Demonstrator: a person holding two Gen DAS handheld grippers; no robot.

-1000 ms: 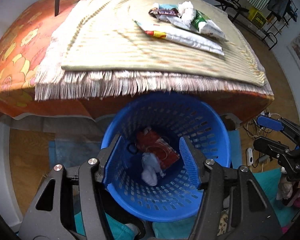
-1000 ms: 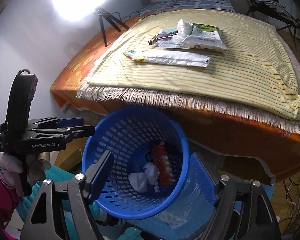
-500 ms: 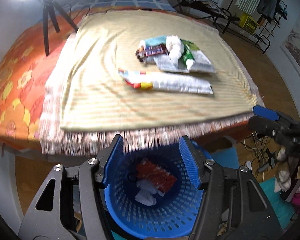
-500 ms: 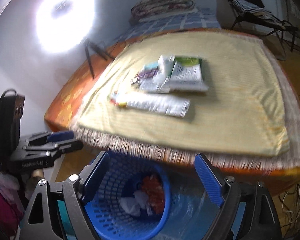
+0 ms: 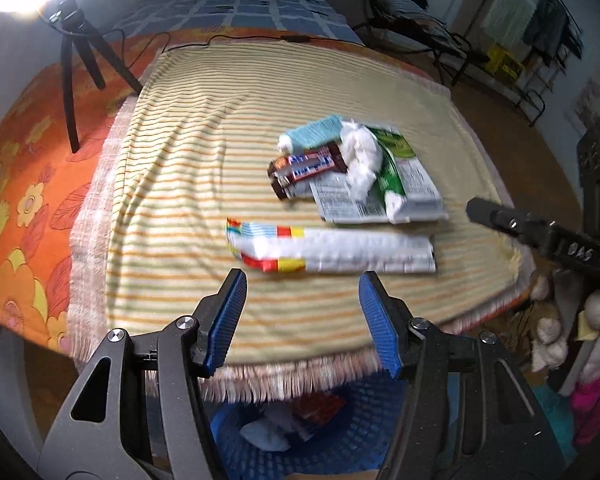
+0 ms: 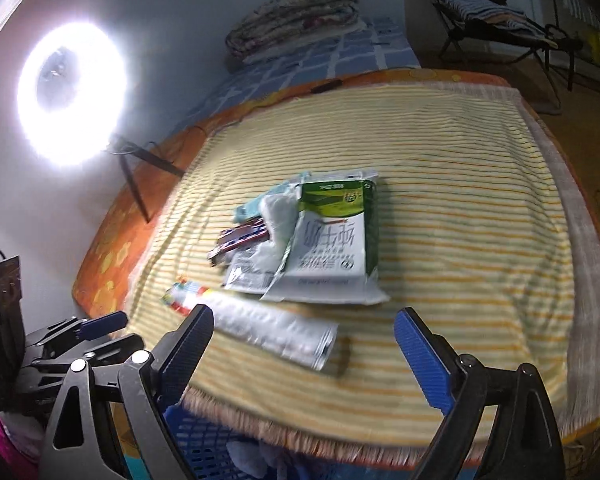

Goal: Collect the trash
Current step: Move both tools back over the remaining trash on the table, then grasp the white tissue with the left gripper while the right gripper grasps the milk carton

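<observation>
trash wrappers (image 5: 332, 254) on striped blanket (image 5: 180, 200), both tools (image 5: 304, 320) (image 6: 300, 344) released, empty, above blue basket (image 5: 340, 440)

Left gripper (image 5: 302, 318) held level, its jaws spread wide, empty; right gripper (image 6: 304, 354) likewise parted, gripping nothing.

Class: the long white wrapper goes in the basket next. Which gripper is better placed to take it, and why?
Left, probably. The left gripper is open and centred just short of the wrapper. The right gripper, also open, has it off to one side.
</observation>
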